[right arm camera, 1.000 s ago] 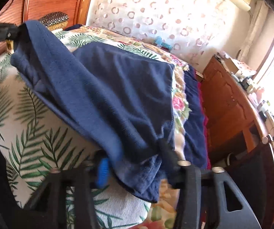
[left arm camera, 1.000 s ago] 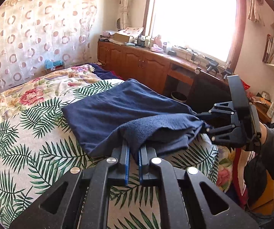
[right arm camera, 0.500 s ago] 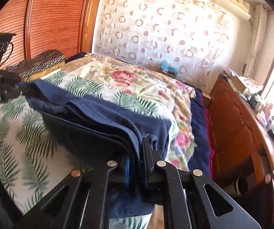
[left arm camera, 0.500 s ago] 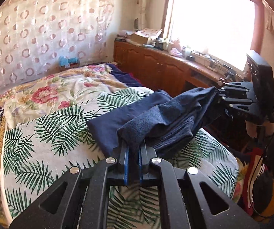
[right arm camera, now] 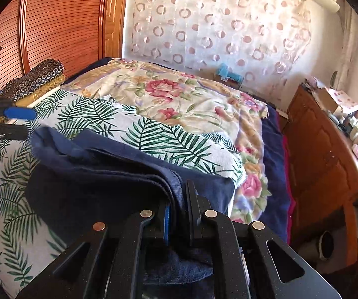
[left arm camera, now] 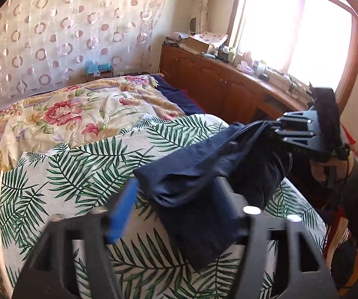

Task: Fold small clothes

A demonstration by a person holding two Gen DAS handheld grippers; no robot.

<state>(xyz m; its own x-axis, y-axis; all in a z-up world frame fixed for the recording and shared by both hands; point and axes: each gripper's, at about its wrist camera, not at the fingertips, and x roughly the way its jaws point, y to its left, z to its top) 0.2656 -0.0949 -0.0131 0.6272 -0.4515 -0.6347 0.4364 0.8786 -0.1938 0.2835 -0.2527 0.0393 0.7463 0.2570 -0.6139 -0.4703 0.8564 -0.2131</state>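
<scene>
Cloth point(left arm camera: 211, 174), navy and folded in layers, is held over the palm-print bedspread point(left arm camera: 61, 174). One end is clamped in the narrowly closed right gripper point(right arm camera: 177, 206). The left gripper point(left arm camera: 176, 199) is spread wide, nothing pinched between its fingers. No readable writing is seen; a cardboard box point(left arm camera: 200, 43) sits on the cabinet point(left arm camera: 216, 87), contents hidden.

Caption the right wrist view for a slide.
Right hand-held gripper clamps folded navy cloth over the palm-print bedspread.
</scene>
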